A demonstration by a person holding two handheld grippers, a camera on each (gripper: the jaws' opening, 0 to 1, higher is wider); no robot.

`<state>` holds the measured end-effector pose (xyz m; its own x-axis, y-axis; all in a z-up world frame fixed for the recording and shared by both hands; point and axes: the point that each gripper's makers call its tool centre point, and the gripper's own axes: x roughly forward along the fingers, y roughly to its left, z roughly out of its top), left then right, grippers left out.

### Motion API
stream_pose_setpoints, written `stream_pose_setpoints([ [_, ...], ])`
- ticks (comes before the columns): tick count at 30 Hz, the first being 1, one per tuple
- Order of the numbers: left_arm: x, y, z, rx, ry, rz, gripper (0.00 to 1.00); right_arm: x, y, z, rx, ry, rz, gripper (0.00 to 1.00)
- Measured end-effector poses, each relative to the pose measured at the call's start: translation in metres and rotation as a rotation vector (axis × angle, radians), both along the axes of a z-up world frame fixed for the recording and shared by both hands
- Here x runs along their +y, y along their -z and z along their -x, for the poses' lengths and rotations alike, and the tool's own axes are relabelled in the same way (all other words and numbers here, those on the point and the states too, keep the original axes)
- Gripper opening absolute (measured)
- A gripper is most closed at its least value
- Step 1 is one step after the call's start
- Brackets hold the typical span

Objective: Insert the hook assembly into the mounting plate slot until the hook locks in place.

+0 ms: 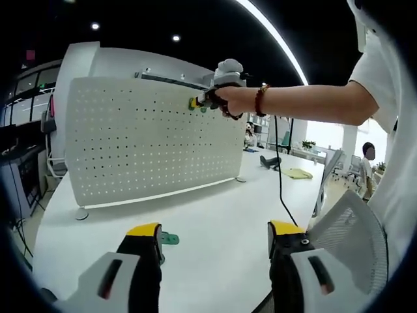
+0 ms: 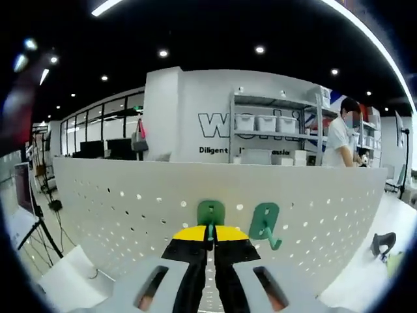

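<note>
In the left gripper view, the left gripper hovers low over a white table, its jaws apart and holding nothing; a small green hook lies on the table just beside the left jaw. Farther off stands a white pegboard panel. A person's hand brings the right gripper against the panel's upper right edge. The room is a dark-ceilinged office with spot lights.

In the right gripper view, the right gripper is clenched on a green hook piece pressed to the pegboard. Another green hook hangs just right. Beyond stand shelves with bins.
</note>
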<state>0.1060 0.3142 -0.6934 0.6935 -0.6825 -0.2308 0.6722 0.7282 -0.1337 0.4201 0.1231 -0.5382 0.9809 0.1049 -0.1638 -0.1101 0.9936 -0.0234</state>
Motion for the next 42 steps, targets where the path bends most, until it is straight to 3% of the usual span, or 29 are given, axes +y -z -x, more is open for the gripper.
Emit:
stream_pose_setpoints([
  [9, -0.001, 0.000, -0.001, 0.002, 0.005, -0.001, 0.68, 0.006, -0.004, 0.002, -0.027, -0.040, 0.020, 0.08],
  [12, 0.000, 0.000, -0.001, 0.003, 0.005, -0.005, 0.68, 0.005, 0.002, 0.001, 0.005, -0.050, -0.004, 0.11],
  [14, 0.001, 0.001, -0.001, 0.004, 0.000, -0.009, 0.67, 0.006, 0.001, 0.002, -0.017, -0.065, 0.001, 0.12],
  [27, 0.001, 0.007, -0.001, 0.028, 0.000, -0.018, 0.65, 0.005, 0.015, 0.025, 0.011, -0.093, -0.002, 0.16],
  [35, 0.001, 0.009, 0.000, 0.039, 0.004, -0.023, 0.65, 0.014, 0.040, 0.043, 0.054, -0.127, 0.000, 0.16],
  [42, 0.000, 0.010, 0.001, 0.040, 0.004, -0.021, 0.64, 0.036, 0.072, 0.062, 0.118, -0.200, 0.027, 0.16],
])
